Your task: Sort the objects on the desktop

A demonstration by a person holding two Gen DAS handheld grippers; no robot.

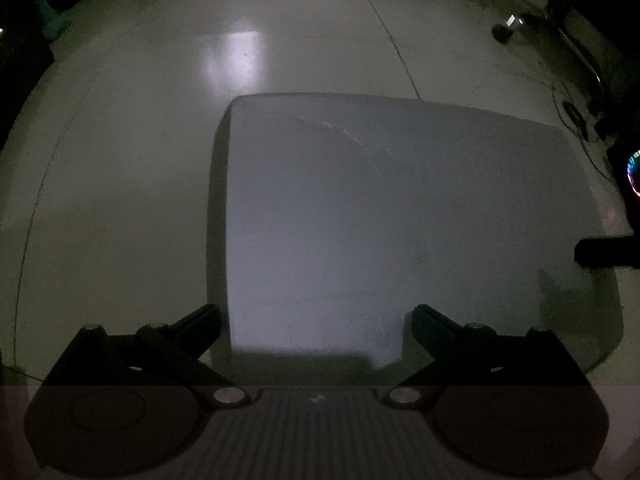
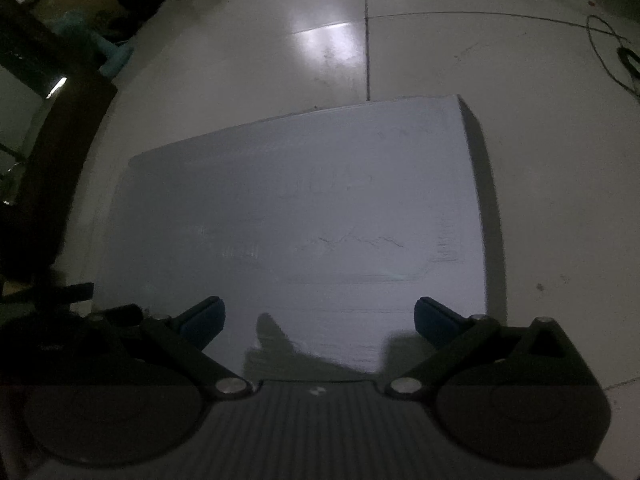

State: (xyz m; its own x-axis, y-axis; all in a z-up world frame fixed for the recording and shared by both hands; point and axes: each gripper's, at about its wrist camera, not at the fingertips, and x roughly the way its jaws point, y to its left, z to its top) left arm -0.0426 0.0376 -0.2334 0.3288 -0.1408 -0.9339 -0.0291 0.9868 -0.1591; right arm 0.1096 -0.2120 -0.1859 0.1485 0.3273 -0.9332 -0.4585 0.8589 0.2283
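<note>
While cables litter the floor, both hand-held grippers gape.

Dim, grainy fisheye views; glare patch on floor.

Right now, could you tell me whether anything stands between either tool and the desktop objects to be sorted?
No objects show on the white tabletop in either view. Both the left tool and right tool hang open over bare surface, so nothing visible blocks them.
</note>
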